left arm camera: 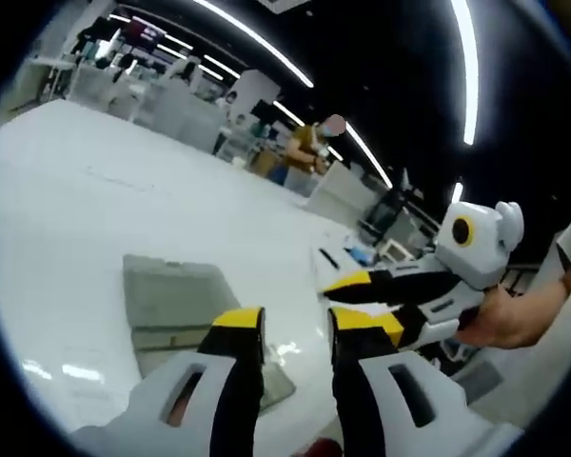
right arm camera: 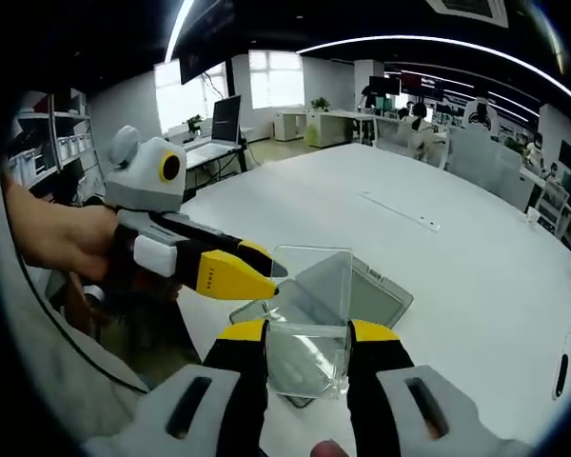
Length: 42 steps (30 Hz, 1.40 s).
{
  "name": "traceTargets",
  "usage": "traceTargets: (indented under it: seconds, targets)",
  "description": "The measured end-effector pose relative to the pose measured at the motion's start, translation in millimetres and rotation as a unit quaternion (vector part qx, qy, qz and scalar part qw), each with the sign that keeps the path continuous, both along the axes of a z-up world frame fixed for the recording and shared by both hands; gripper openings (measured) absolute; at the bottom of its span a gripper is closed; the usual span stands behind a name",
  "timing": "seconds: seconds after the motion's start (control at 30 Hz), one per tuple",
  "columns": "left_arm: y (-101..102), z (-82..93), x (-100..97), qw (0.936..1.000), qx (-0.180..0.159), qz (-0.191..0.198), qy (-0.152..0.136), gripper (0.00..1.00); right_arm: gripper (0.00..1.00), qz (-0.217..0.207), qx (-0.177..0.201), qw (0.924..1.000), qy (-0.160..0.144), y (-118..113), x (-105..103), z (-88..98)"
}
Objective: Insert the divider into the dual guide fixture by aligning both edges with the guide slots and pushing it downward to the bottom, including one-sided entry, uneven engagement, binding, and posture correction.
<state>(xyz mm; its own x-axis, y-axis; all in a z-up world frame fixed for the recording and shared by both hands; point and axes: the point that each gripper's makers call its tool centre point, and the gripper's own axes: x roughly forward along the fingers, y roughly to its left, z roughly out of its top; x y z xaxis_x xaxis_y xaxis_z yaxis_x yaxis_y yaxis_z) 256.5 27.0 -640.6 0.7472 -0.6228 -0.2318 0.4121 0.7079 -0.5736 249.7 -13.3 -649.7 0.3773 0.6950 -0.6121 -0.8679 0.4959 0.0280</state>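
Holding the clear divider (right arm camera: 309,324) between the right gripper (right arm camera: 307,354) jaws, above the table (right arm camera: 476,257).
Insertion not begun: grey fixture (right arm camera: 362,295) lies at 12 o'clock; left gripper (left arm camera: 297,333) open, empty.

The left gripper (left arm camera: 297,328) rises from the bottom edge with its yellow-tipped jaws standing apart and nothing between them. Just beyond the left jaw lies a grey flat fixture (left arm camera: 176,305) on the white table (left arm camera: 95,190); the jaw overlaps its near edge. To the right of the fixture the right gripper (left arm camera: 347,284) reaches in, held by a hand (left arm camera: 514,314), its yellow tips pointing toward the fixture; whether they are parted cannot be told. Far beyond the fixture, a person in a yellow top (left arm camera: 309,143) stands among desks
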Motion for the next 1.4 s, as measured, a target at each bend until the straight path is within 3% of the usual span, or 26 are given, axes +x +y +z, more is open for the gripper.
traceTargets:
  seconds: [1.4]
  targets:
    - [-20,5.2,9.8,0.9974,-0.059,0.034,0.023,0.03,0.27,-0.012,0.009,0.9999,0.000,-5,5,-1.1]
